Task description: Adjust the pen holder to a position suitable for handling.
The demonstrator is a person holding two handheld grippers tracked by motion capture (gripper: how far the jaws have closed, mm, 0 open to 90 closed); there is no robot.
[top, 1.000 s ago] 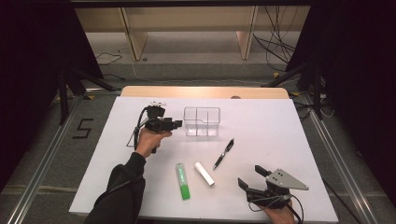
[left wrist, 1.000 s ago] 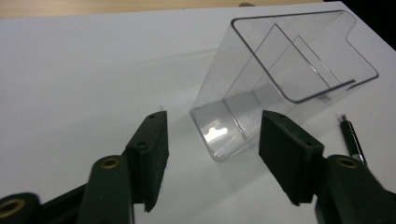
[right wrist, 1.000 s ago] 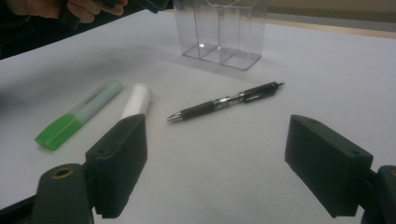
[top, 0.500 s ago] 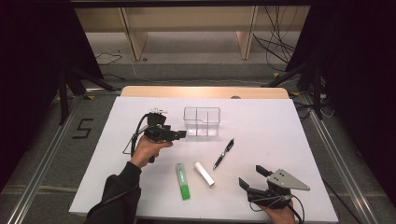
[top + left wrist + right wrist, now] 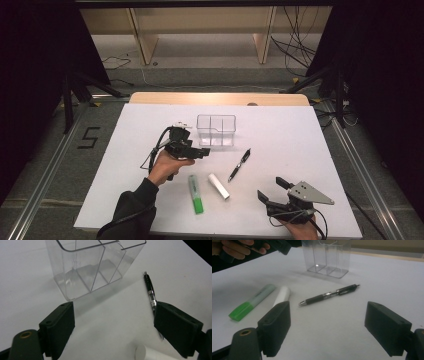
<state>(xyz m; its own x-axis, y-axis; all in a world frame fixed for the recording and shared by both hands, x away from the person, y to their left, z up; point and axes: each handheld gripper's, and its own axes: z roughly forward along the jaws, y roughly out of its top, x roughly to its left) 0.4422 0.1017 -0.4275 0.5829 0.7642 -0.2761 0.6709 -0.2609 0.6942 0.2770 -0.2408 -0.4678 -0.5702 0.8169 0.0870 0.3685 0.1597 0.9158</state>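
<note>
1. The left gripper [image 5: 196,151] hangs just beside the clear organizer [image 5: 216,131], jaws wide and empty. They have just been opening, with nothing between them, which suggests a release or a fresh approach.
2. Ahead of the left jaws stands the organizer [image 5: 92,267], upright with its dividers open at the top, so pens can drop in from above.
3. The pen [image 5: 150,293] lies flat on the desk [image 5: 295,135], partly behind the right-hand jaw in the left gripper view; the white tube [image 5: 147,354] lies below, between the jaws.
4. The right gripper [image 5: 276,192] rests low near the desk's front edge, jaws spread, holding nothing, likely waiting.
5. Ahead of its jaws lie the pen [image 5: 329,295], the white tube [image 5: 282,296] and the green marker [image 5: 252,302], apart from each other, each easy to pinch singly.
</note>
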